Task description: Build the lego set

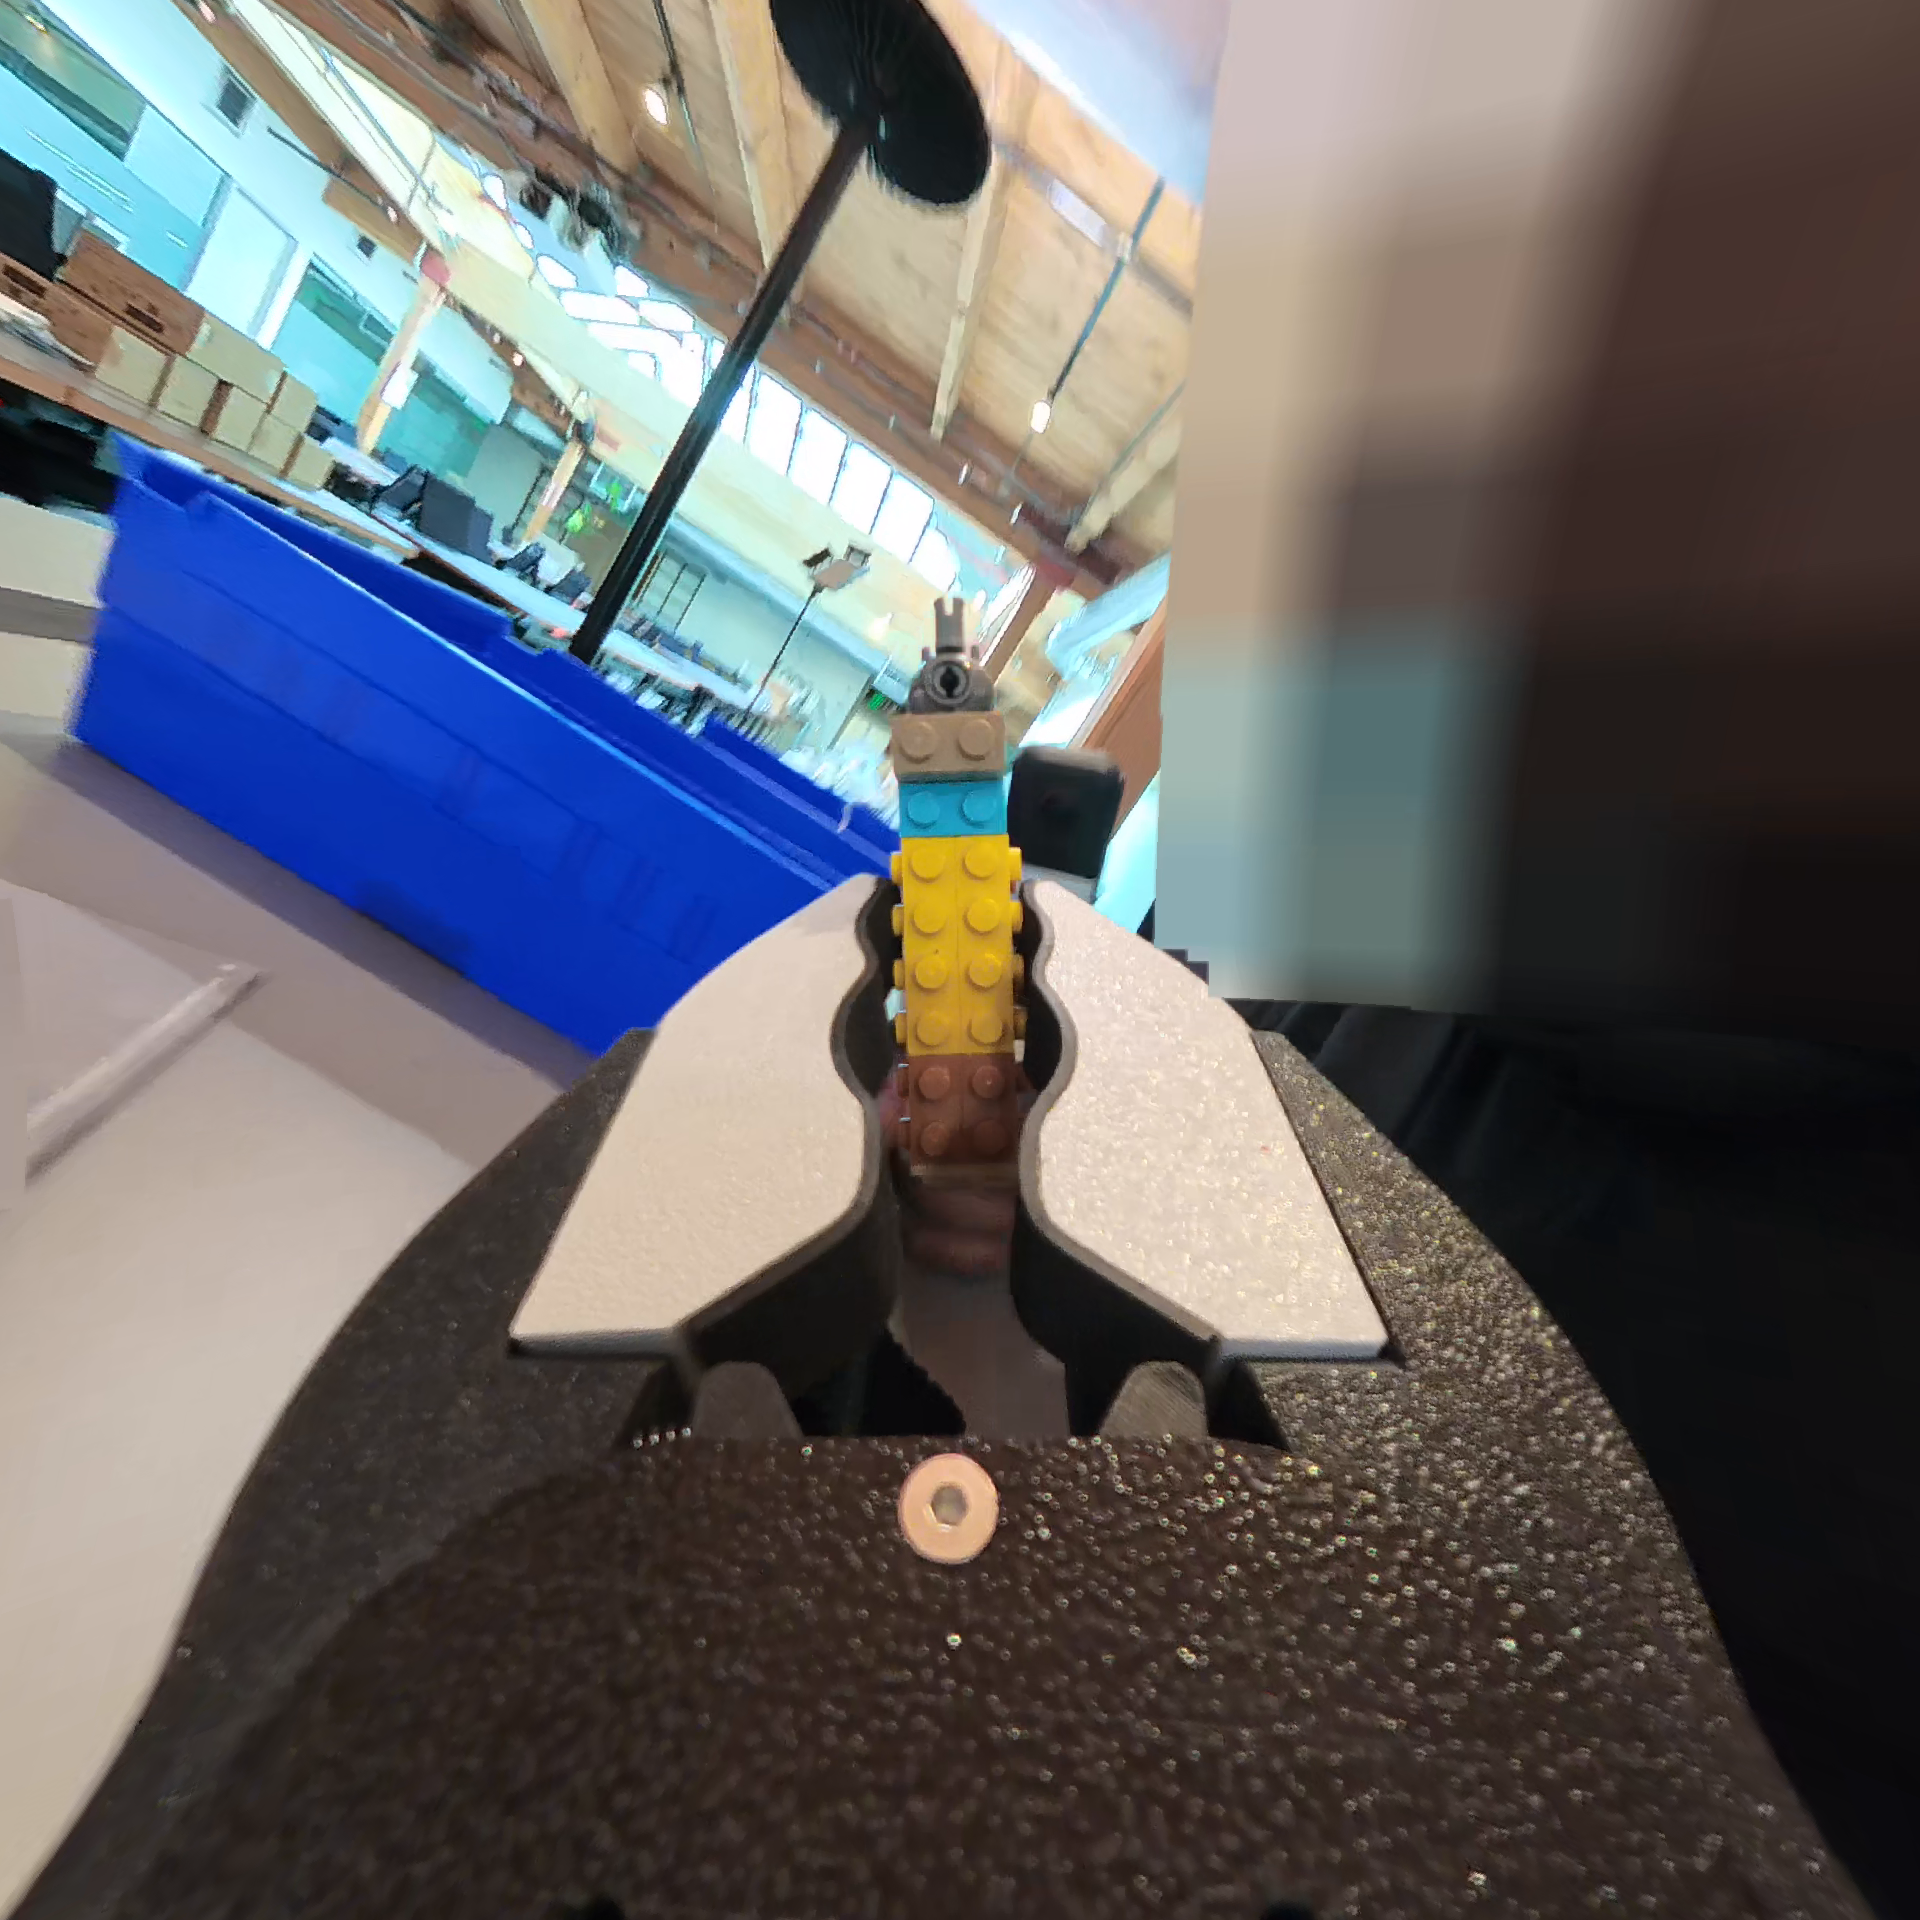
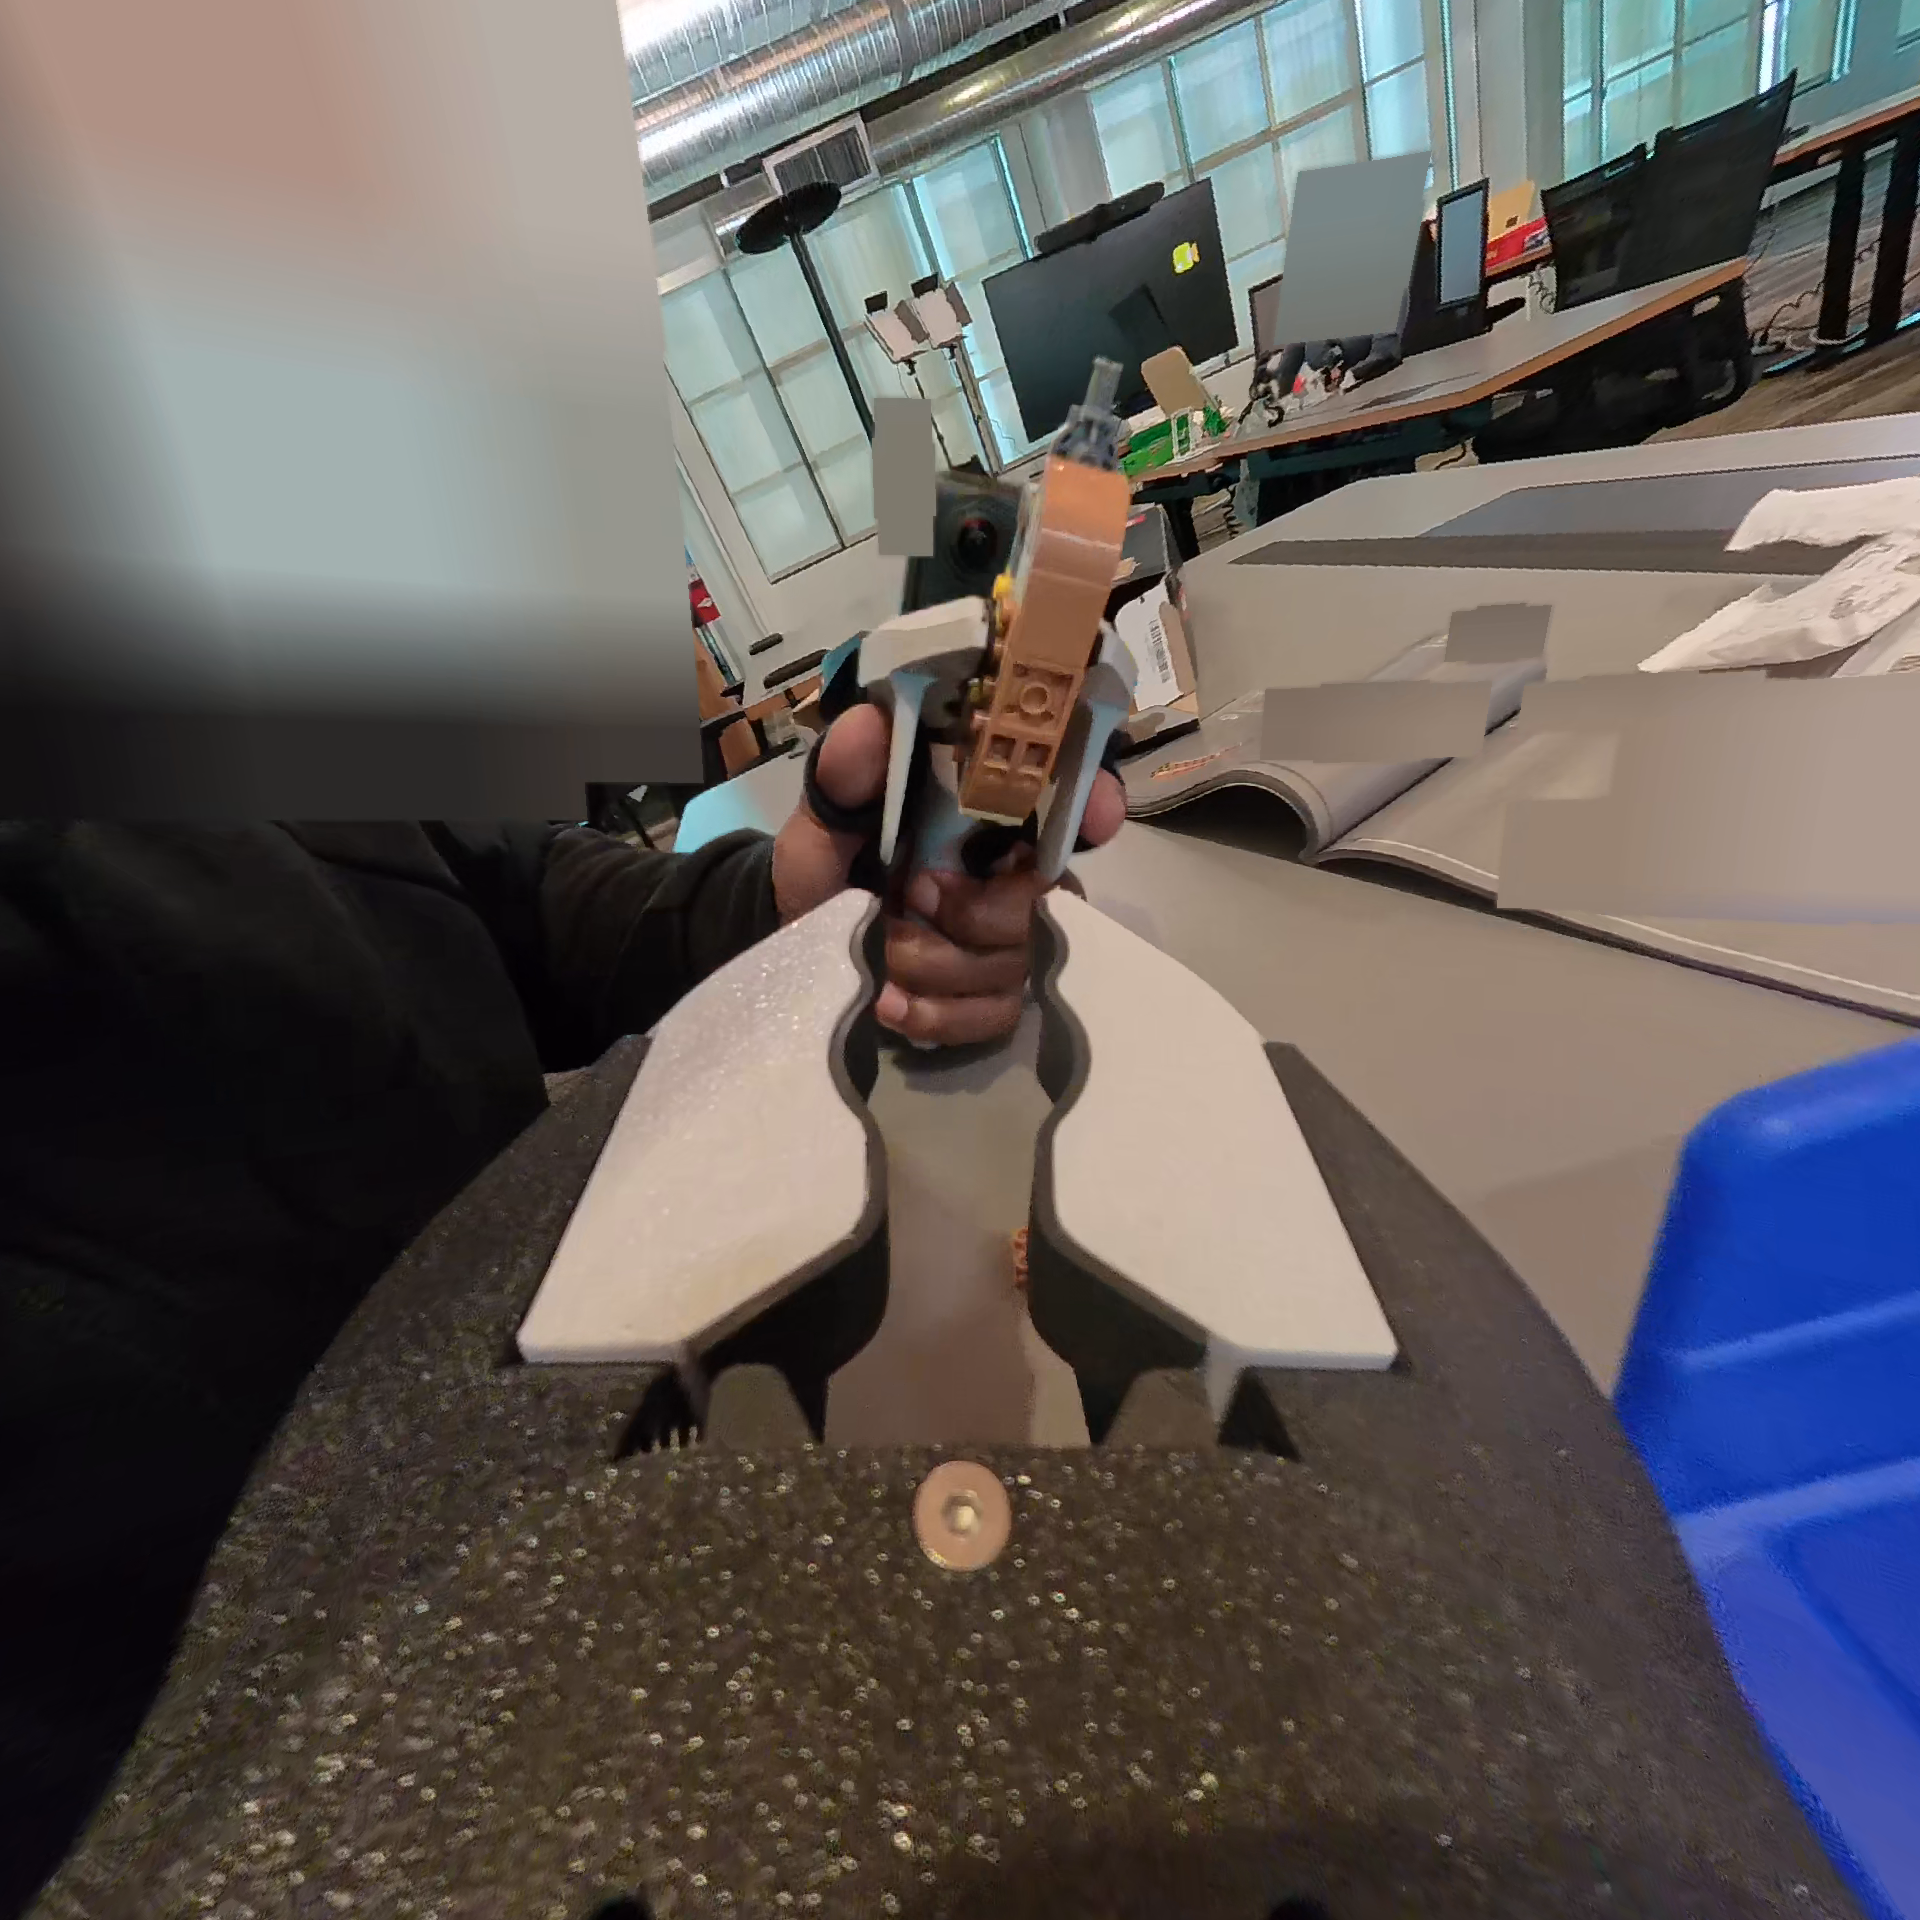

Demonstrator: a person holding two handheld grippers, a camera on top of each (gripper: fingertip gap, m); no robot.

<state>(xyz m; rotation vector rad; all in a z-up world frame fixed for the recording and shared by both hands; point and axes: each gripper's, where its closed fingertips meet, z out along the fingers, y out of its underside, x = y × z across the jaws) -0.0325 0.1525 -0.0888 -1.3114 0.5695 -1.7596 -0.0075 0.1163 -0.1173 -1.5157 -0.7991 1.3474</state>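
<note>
A lego assembly (image 1: pixel 956 935) is a narrow stack: brown studs at the bottom, yellow in the middle, then blue and tan, with a small grey piece on top. My left gripper (image 1: pixel 956 904) is shut on its yellow and brown part and holds it upright in the air. In the right wrist view the same assembly (image 2: pixel 1060 582) shows its tan underside, held in the left gripper (image 2: pixel 997 665) by a person's hand (image 2: pixel 956 966). My right gripper (image 2: pixel 956 914) points at it from just below, with its jaws slightly apart and nothing between them.
A blue bin (image 1: pixel 364 748) stands on the grey table (image 2: pixel 1351 1039) and also shows at the right edge of the right wrist view (image 2: pixel 1787 1351). An open booklet (image 2: pixel 1403 821) and white plastic bags (image 2: pixel 1818 582) lie farther back. A small black camera (image 1: pixel 1070 810) stands behind the assembly. The tips of one gripper are about 6 cm away from the tips of the other.
</note>
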